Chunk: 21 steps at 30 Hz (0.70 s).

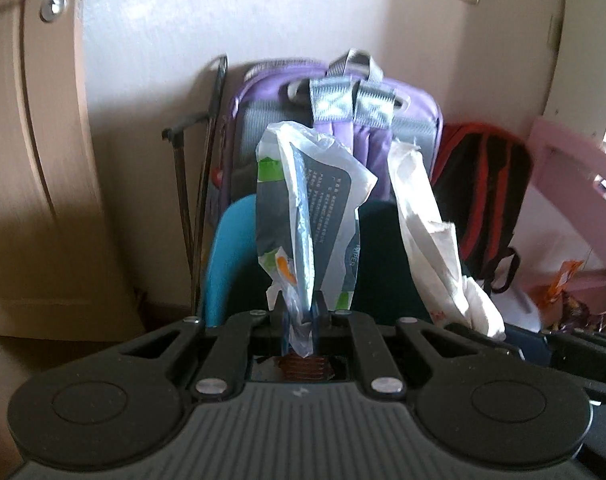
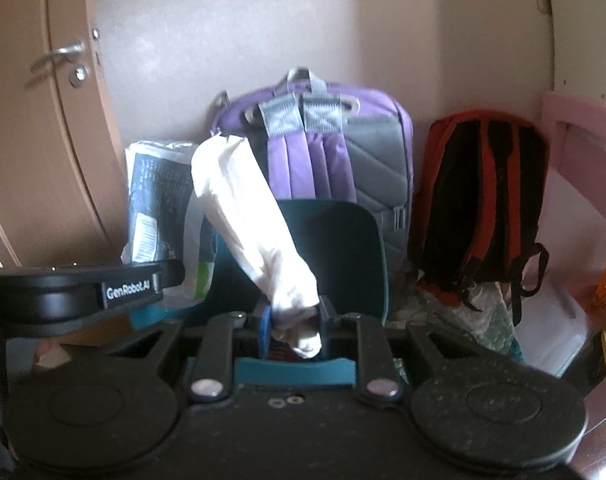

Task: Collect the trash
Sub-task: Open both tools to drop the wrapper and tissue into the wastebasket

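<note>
- Left gripper (image 1: 301, 312) clamped on a printed plastic wrapper (image 1: 307, 208), frame centre.
- Right gripper (image 2: 293, 320) pinches a white paper wrapper (image 2: 255, 224) over the teal bin (image 2: 343, 240).
- Purple backpack (image 2: 343, 144) behind, against the wall.

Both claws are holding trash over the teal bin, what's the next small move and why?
Probably lower both a little, then open. The left claw pinches a printed plastic wrapper and the right claw a white wrapper, both sticking up above the open teal bin.
</note>
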Available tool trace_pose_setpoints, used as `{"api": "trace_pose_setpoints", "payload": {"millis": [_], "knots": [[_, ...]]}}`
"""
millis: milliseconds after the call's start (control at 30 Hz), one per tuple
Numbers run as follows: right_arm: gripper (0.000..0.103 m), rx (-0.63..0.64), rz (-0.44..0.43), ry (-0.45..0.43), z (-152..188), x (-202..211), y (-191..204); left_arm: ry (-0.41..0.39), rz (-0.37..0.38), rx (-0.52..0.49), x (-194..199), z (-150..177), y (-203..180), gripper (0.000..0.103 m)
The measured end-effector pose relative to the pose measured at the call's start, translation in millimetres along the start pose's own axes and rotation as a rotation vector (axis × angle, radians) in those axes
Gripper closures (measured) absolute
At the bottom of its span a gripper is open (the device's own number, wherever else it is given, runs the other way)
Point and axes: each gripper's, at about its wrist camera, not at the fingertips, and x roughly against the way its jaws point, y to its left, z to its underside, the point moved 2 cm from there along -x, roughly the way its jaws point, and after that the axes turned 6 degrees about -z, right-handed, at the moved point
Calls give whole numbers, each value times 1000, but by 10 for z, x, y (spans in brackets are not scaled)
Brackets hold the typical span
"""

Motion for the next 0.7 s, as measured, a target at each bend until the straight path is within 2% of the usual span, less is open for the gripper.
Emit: {"api": "trace_pose_setpoints", "payload": {"millis": [233,467,500,533,667,700], "knots": [[79,0,20,66,30,-349,-84,69,5,-23,-336,45,-52,93],[72,-13,13,99,41,-470,-178,124,21,-8,-519,70,-39,90],[72,-14,11,103,40,-485,-189,125,24,-3,-521,75,-35,85],[71,-15,13,103,46,-487,-200,126,28,0,-520,84,-32,76],[67,-6,18,87,66,-450,-211,109,29,-13,-458,113,-43,65],[67,-5,21,84,69,-435,-213,108,26,-8,-440,116,-36,58]]}}
